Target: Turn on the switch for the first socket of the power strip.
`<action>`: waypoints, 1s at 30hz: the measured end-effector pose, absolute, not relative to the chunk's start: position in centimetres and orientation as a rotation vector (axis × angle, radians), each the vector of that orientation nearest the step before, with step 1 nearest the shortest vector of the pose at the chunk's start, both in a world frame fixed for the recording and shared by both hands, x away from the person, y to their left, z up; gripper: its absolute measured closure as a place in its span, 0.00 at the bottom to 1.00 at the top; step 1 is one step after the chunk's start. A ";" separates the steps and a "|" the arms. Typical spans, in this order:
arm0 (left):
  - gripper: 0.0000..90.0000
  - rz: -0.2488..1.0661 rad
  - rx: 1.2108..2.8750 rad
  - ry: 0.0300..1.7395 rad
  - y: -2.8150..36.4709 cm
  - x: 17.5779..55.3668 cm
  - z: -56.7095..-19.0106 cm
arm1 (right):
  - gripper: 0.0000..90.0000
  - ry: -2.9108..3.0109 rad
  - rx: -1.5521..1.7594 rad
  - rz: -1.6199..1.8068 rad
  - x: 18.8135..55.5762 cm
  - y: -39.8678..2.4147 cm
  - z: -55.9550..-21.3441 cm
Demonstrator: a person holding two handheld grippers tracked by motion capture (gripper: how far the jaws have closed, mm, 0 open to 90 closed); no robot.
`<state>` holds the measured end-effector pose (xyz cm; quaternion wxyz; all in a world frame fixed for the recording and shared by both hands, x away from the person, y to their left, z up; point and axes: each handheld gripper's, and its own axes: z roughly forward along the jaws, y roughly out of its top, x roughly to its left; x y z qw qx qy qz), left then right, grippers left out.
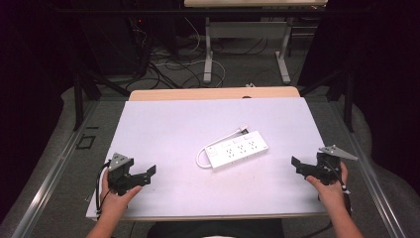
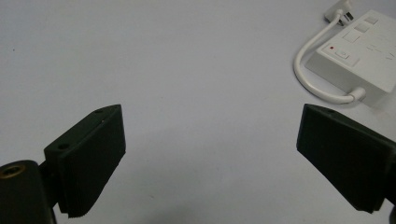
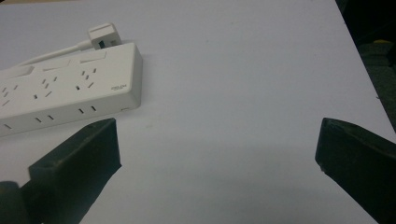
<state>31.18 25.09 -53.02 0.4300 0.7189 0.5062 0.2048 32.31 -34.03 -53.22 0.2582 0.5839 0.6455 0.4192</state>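
Observation:
A white power strip (image 1: 237, 148) lies flat near the middle of the white table top (image 1: 173, 124), its short cord (image 1: 218, 144) looped along its far side and ending in a plug (image 1: 243, 130). My left gripper (image 1: 146, 174) rests near the front left of the table, open and holding nothing; its view has the strip (image 2: 364, 60) at the upper right. Near the front right edge, my right gripper (image 1: 298, 166) is open too, with nothing between its jaws. The strip (image 3: 65, 93) and plug (image 3: 102, 36) sit beyond the left jaw in the right gripper view.
The table top ends in a wooden strip (image 1: 213, 93) at the back. Beyond it stand another table's legs (image 1: 208, 54) and tangled cables (image 1: 163, 64) on the floor. Metal rails (image 1: 49, 178) run along both sides. Dark drapes close the room's sides.

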 end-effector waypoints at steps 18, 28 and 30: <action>0.09 0.506 1.796 1.265 25.0 31.2 -53.1 | 0.00 1.780 1.592 1.087 32.8 -34.1 -54.3; 0.09 0.509 1.799 1.266 25.1 31.3 -53.1 | 0.00 1.770 1.588 1.096 32.9 -34.1 -54.5; 0.09 0.508 1.798 1.264 25.1 31.3 -53.0 | 0.00 1.780 1.591 1.094 32.9 -34.1 -54.5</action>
